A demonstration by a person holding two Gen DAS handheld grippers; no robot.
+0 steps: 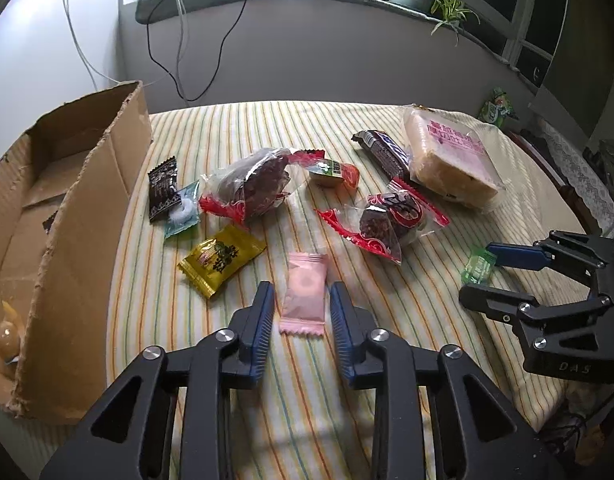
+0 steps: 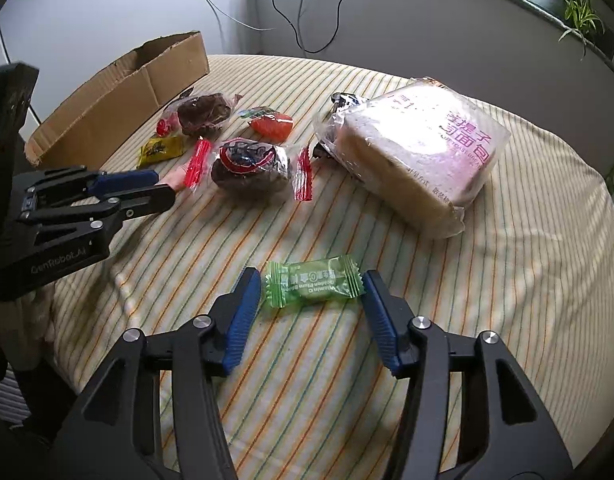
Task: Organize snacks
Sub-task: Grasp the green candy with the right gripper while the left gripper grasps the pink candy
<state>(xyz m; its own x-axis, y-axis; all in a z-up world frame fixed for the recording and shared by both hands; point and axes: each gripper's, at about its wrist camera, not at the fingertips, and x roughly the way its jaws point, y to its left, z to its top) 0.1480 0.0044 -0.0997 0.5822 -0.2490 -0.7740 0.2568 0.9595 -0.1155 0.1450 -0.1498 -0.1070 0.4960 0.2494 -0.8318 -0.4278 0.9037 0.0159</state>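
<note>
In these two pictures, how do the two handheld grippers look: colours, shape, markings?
Both are alike: black angular frames with cut-out links joined by silver round pins. Each of the two fingers carries a blue ribbed pad. The left gripper shows the pale lettering "GenRobot.AI" on its body in the right wrist view; the right gripper shows "DAS" in the left wrist view. No cables or sleeves are visible.

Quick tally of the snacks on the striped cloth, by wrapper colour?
Red-trimmed clear (dark cakes): 2
Pink: 1
Green: 1
Yellow: 1
Teal: 1
Black sachet: 1
Orange: 1
Dark bar: 1
Clear bread pack: 1
Total: 10
</note>
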